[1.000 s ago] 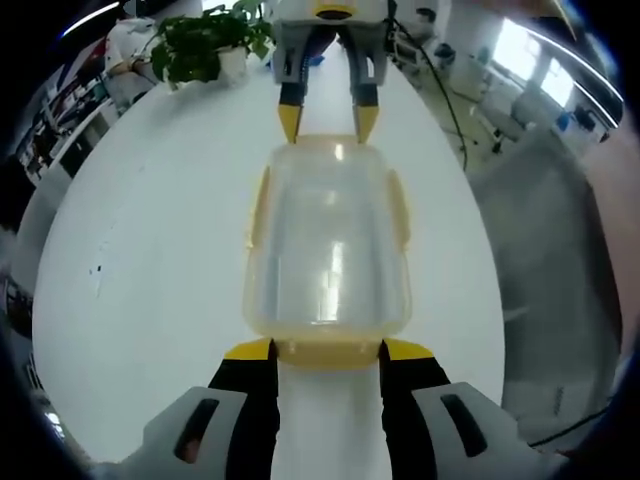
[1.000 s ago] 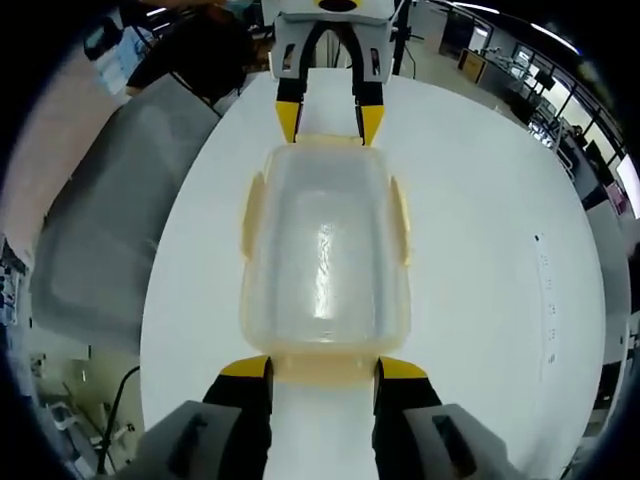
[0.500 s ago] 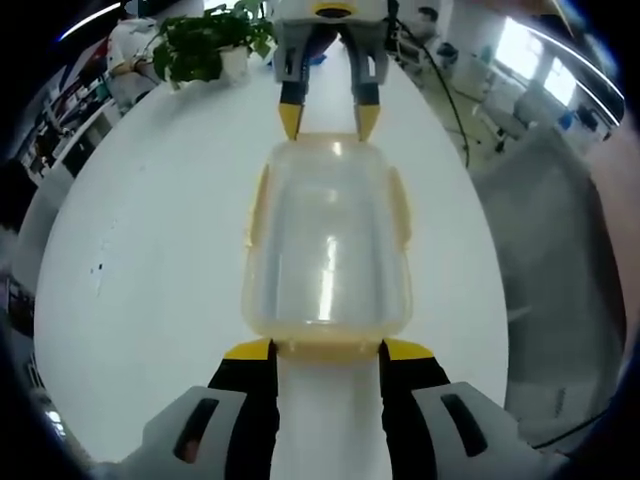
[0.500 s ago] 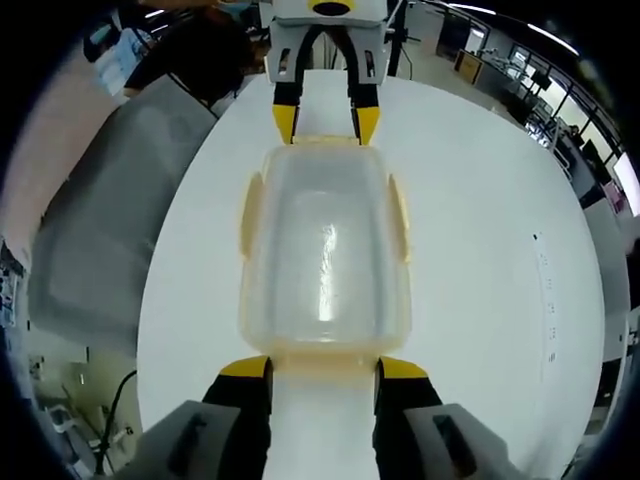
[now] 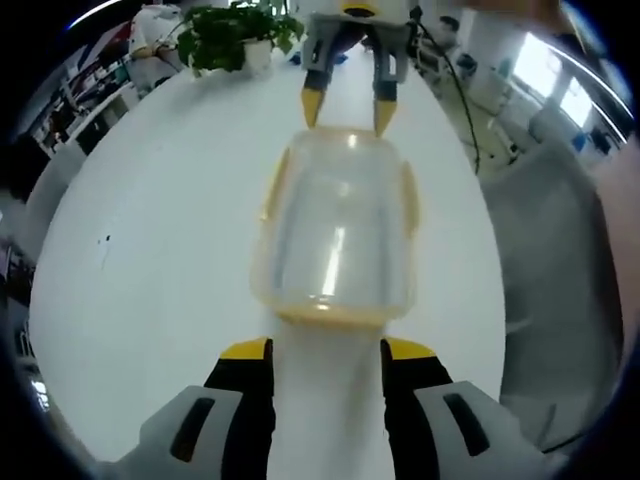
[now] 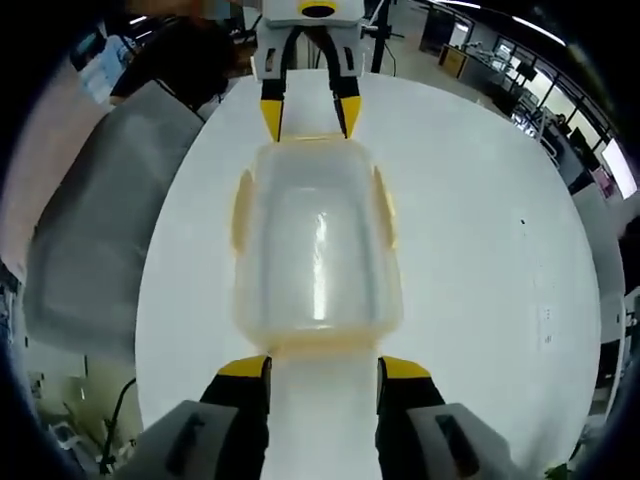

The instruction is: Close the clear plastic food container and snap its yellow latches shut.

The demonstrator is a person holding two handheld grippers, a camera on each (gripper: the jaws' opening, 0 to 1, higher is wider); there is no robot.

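Note:
The clear plastic container (image 5: 335,225) lies lengthwise on the white table (image 5: 150,260) with its lid on. Yellow latches run along its long sides (image 5: 275,185) and ends. My left gripper (image 5: 327,350) is open, its yellow-tipped jaws a short way back from the container's near end latch (image 5: 330,318). My right gripper (image 5: 348,112) faces it at the far end. In the right gripper view, my right gripper (image 6: 324,366) is open with its jaws astride the near end of the container (image 6: 312,245). The left gripper (image 6: 310,118) stands open just beyond the far end.
A potted green plant (image 5: 235,35) stands at the table's far edge. A grey covered seat (image 5: 560,250) sits beside the table, also seen as a grey seat (image 6: 90,220). A person in dark clothes (image 6: 200,55) is behind the table.
My left gripper has drawn back a little, so the container's end no longer sits between its jaw tips. The right gripper stays at its end. Both views have shifted slightly.

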